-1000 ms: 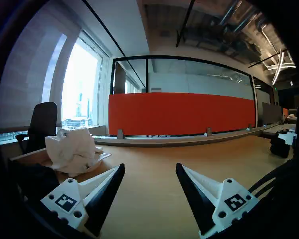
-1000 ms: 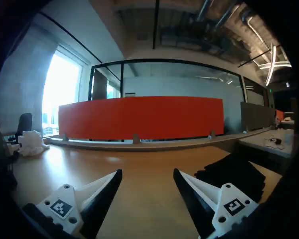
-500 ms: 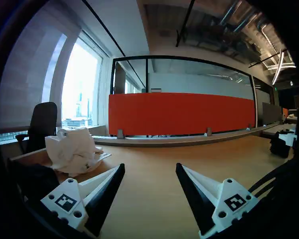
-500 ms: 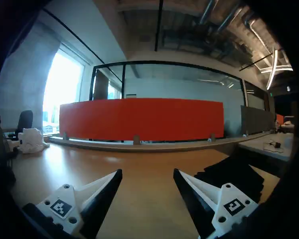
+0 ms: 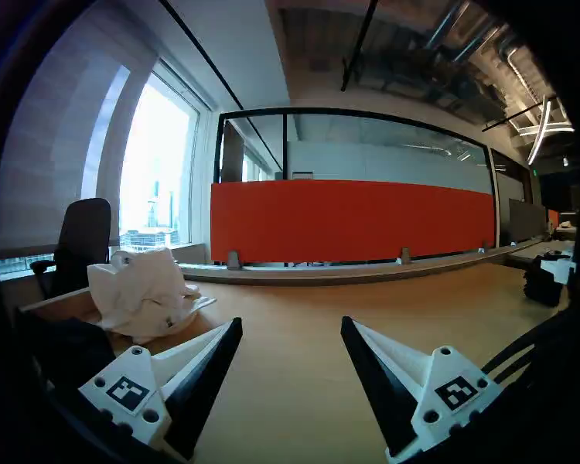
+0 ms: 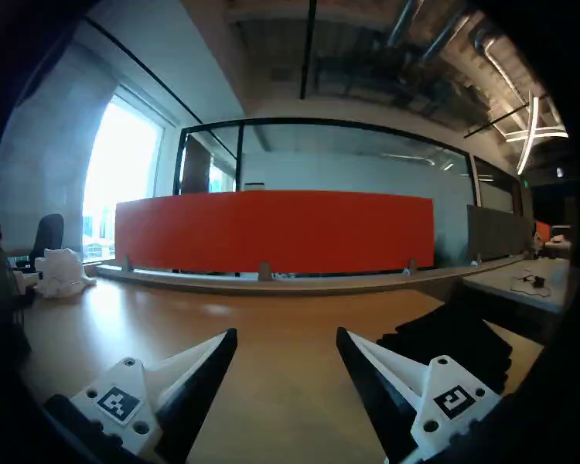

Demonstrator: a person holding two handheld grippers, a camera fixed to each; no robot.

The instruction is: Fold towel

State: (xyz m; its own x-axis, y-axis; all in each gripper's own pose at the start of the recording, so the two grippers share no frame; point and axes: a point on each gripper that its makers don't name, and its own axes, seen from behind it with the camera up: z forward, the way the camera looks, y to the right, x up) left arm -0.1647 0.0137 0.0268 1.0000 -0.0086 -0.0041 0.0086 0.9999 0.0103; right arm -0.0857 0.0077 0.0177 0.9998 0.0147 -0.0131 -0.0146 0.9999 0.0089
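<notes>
White crumpled cloth towel point(image 5: 143, 298) lies on the tan wooden table point(image 5: 414, 301), left of your left gripper point(image 5: 290, 320). That gripper and your right gripper point(image 6: 286, 331) have jaws spread, empty. Folding seems unstarted; reach for the towel.

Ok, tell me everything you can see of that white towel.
The white towel is a crumpled, unfolded heap of soft-looking cloth, bunched high, with one flap trailing out at its foot. It lies on the wooden table near the far left edge, by the window, a black chair behind it. Only the table seems to touch it.
</notes>
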